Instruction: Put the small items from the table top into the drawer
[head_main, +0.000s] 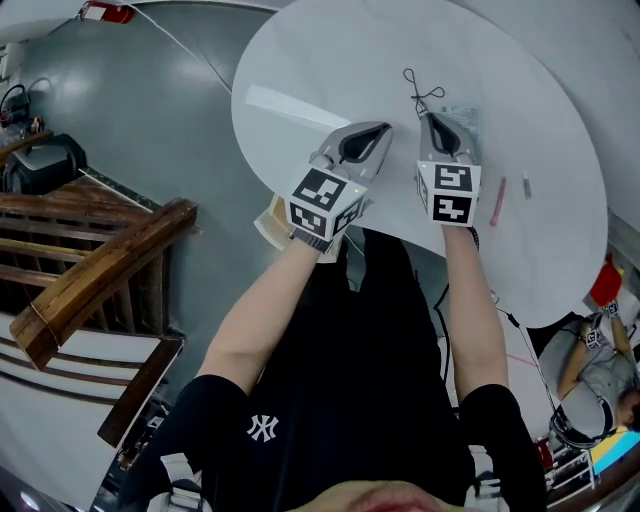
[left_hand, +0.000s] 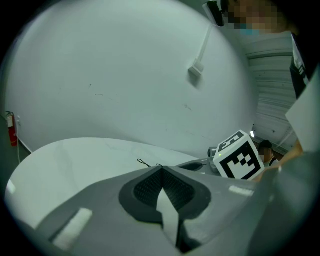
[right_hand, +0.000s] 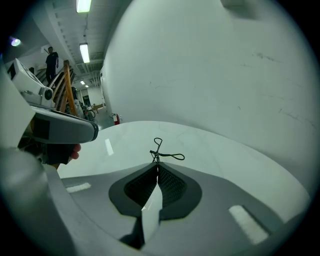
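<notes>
L hand-held gripper (left_hand: 161, 169): clenched, empty.
R hand-held gripper (right_hand: 156, 166): clenched on black wire loop (right_hand: 155, 153).
Clear packet (head_main: 469, 118): on worktop (head_main: 320, 60), contents unclear.

Over at nine o'clock in the head view a brown wooden stair handrail (head_main: 100, 275) slants above a glossy grey floor (head_main: 150, 110), and a black boxy case (head_main: 40, 165) sits at ten o'clock beside it. A person in a grey shirt (head_main: 600, 370) is low down at four o'clock. In the left gripper view a small red fire extinguisher (left_hand: 12, 131) stands at nine o'clock by the curved white wall (left_hand: 100, 75), where a white cable with a plug (left_hand: 196, 72) hangs at one o'clock. The right gripper view shows a long lit ceiling lamp (right_hand: 84, 51) at eleven o'clock, with a person in dark clothes (right_hand: 52, 60) standing at ten o'clock.
</notes>
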